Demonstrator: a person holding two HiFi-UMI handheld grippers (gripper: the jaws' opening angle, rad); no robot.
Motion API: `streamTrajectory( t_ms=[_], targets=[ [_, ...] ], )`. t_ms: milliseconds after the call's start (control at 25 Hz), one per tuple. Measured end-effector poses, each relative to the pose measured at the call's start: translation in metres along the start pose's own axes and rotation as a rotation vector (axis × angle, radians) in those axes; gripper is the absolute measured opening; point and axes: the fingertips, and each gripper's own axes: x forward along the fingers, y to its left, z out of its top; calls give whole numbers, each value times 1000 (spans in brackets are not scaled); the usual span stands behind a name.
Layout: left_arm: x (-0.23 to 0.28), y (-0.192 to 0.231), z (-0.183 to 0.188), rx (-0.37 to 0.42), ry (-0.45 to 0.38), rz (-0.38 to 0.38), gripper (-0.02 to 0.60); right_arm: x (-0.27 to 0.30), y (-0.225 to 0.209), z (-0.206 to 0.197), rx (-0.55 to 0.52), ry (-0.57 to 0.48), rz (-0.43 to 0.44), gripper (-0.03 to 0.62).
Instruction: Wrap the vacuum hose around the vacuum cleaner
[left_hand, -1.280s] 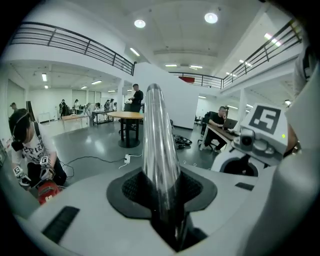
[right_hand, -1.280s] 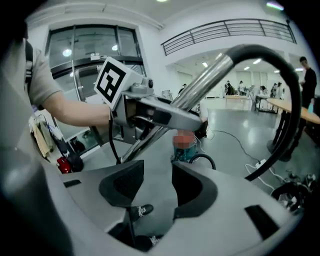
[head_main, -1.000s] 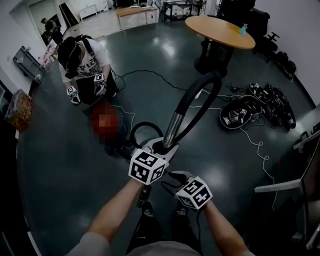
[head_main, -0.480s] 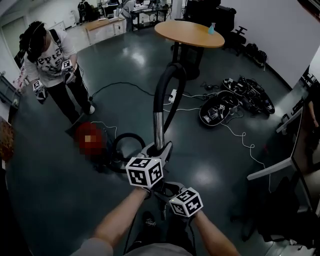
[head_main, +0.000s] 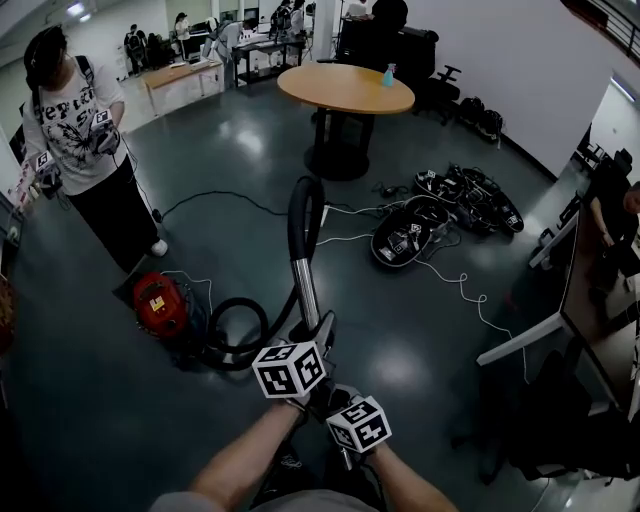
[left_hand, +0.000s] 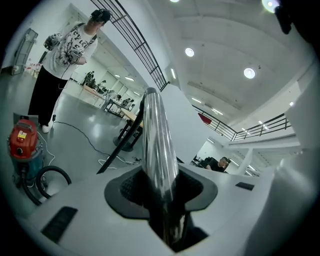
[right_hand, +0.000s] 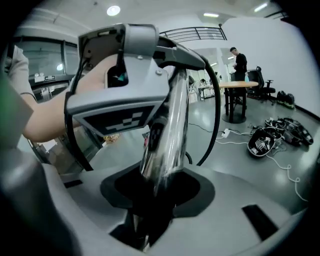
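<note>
The left hand-held gripper (left_hand: 161, 195) is clamped on the chrome tube (head_main: 305, 285). The right hand-held gripper (right_hand: 155, 197), just behind it, is closing on the same tube, and its pads appear to be in contact.

The vacuum (head_main: 160, 303) stands on the floor well ahead and to the left of both. The hose (head_main: 232, 332) lies looped between the vacuum and the left hand-held gripper.

Hazards:
- The polished tube may twist or slide in the pads.
- A hard swing may drag or tip the vacuum through the hose.
- The loop may kink.
</note>
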Motion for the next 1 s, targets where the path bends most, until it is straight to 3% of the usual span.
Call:
streamTrajectory(
  t_ms=[280,480,800,1000],
  targets=[
    [30,-34,-36,119,131,-26,189,-40,-35,-23,19,66,31,155],
    [54,-60,-62,207,241,-130,246,-66,-70,-41,-6,105,49,149],
    [75,-90,-108,187,471,-238,285,-108,-134,-71,-102,209,57,138],
    [84,-93,-113,147,468,-182,293,-121,-167,-69,-198,252,49,132]
  ],
)
